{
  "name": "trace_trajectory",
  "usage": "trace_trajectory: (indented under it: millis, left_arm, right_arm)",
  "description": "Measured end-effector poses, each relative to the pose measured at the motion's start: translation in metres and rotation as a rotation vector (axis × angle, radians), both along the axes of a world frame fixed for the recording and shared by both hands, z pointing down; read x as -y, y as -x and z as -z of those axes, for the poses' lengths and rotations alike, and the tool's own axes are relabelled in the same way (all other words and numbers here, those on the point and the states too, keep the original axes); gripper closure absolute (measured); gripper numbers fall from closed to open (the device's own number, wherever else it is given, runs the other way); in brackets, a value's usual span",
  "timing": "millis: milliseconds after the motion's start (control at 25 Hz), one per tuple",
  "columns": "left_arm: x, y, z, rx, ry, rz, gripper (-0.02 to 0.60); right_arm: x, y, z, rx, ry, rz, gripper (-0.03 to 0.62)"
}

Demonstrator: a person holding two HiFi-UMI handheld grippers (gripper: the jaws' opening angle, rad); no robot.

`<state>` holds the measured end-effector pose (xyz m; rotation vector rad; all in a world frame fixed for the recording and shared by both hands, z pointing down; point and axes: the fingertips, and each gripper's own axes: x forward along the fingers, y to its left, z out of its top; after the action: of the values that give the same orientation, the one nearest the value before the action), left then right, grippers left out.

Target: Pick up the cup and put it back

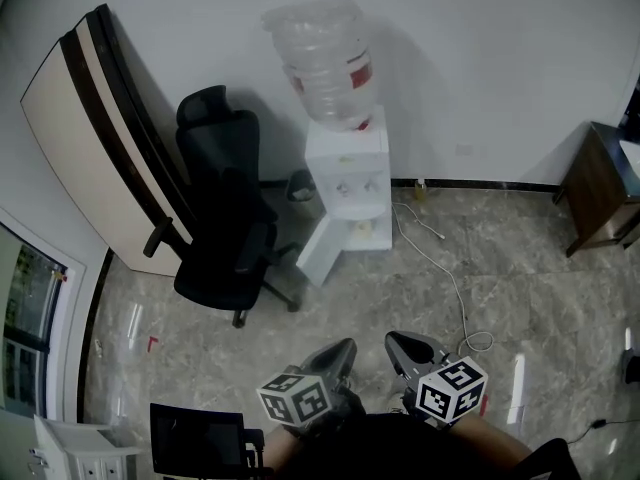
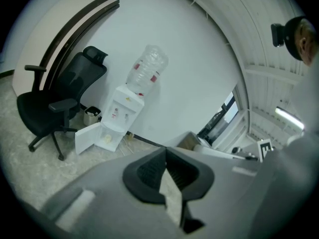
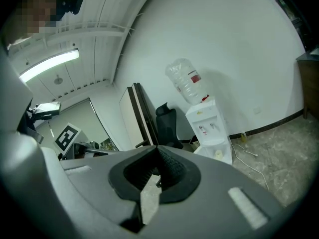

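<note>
A white water dispenser with a clear bottle on top stands against the far wall, its lower door swung open. Inside the lower compartment sits a small pale cup, also visible in the left gripper view as a cup and in the right gripper view as a cup. My left gripper and right gripper are held side by side at the bottom of the head view, well short of the dispenser. Both are shut with nothing between the jaws: left gripper, right gripper.
A black office chair stands left of the dispenser, with a small bin between them. A folded board leans on the left wall. A white cable trails across the marble floor. A wooden cabinet is at the right.
</note>
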<state>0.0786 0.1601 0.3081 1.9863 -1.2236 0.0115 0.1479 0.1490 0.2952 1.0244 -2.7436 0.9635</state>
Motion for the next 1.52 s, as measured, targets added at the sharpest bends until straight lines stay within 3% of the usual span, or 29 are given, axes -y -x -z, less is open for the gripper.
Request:
trace_trajectory:
  millis: [320, 600, 800, 1080, 1320, 1520]
  left_arm:
    - [0.112, 0.087, -0.011, -0.049, -0.01, 0.061, 0.577]
    - [0.223, 0.128, -0.037, -0.042, 0.036, -0.052, 0.577]
    - [0.248, 0.128, -0.068, -0.078, 0.115, -0.078, 0.577]
    - [0.277, 0.109, -0.131, -0.079, 0.244, 0.04, 0.577]
    - [0.295, 0.063, -0.196, -0.103, 0.288, 0.167, 0.577]
    - [0.309, 0.041, -0.264, -0.106, 0.249, 0.153, 0.577]
  right_arm:
    - [0.111, 0.065, -0.018, -0.068, 0.029, 0.001, 0.585]
    - [0.225, 0.118, -0.041, -0.131, 0.039, -0.046, 0.566]
    - [0.265, 0.139, -0.078, -0.144, 0.115, -0.01, 0.563]
    - [0.324, 0.133, -0.147, -0.18, 0.2, 0.134, 0.563]
    - [0.367, 0.106, -0.248, -0.252, 0.239, 0.258, 0.556]
    - [0.392, 0.106, -0.344, -0.333, 0.186, 0.288, 0.551]
